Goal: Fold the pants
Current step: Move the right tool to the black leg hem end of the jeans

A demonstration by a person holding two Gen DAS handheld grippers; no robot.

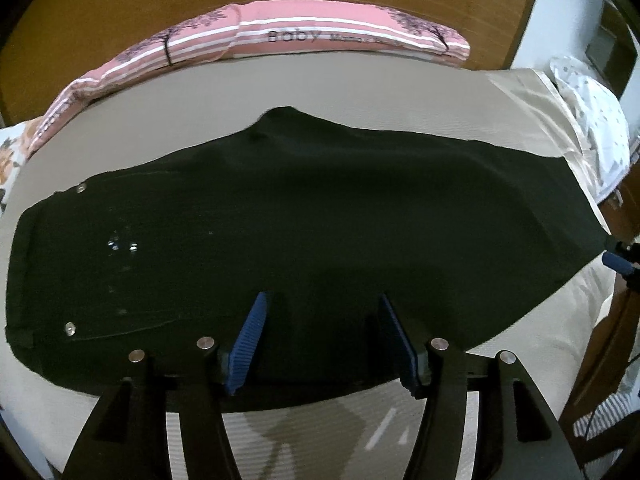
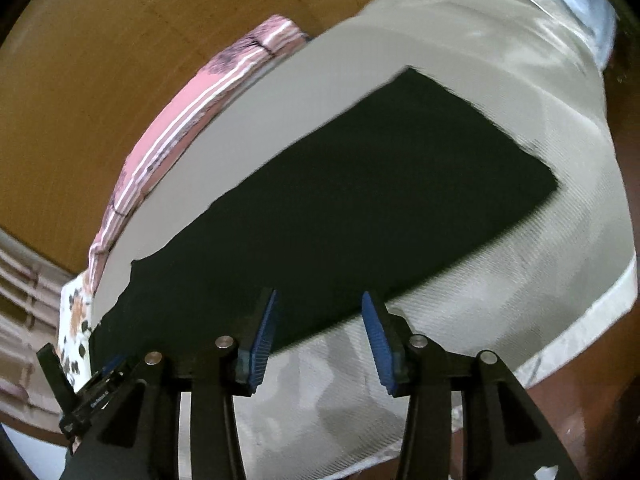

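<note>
Left-wrist view: pants (image 1: 304,216) lie flat, halved lengthwise on the bed (image 1: 248,92), ready for a cross fold; I hold left gripper (image 1: 322,340) and right gripper (image 2: 320,338) with jaws apart, empty.
</note>
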